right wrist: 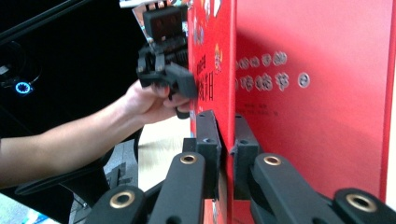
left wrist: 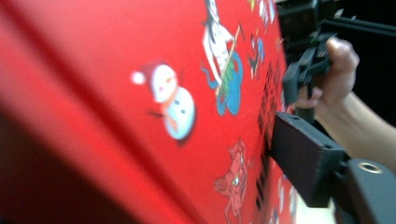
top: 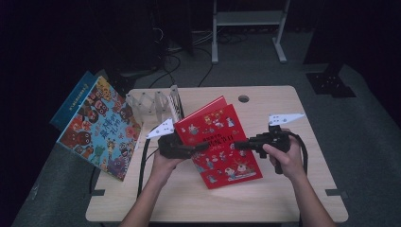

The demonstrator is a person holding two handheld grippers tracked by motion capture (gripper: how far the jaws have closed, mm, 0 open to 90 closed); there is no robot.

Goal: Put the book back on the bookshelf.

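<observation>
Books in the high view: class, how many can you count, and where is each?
3. A red book is held over the table middle; a colourful picture book leans off the left edge; a blue book stands behind it, partly hidden.

Book [top: 219,142] lies right of rack [top: 153,105], seemingly apart.

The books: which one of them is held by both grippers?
The red book at the middle of the table. The right gripper clamps its edge, the left gripper meets its other side. The colourful book and the blue one behind it lean at the table's left, untouched.
</observation>
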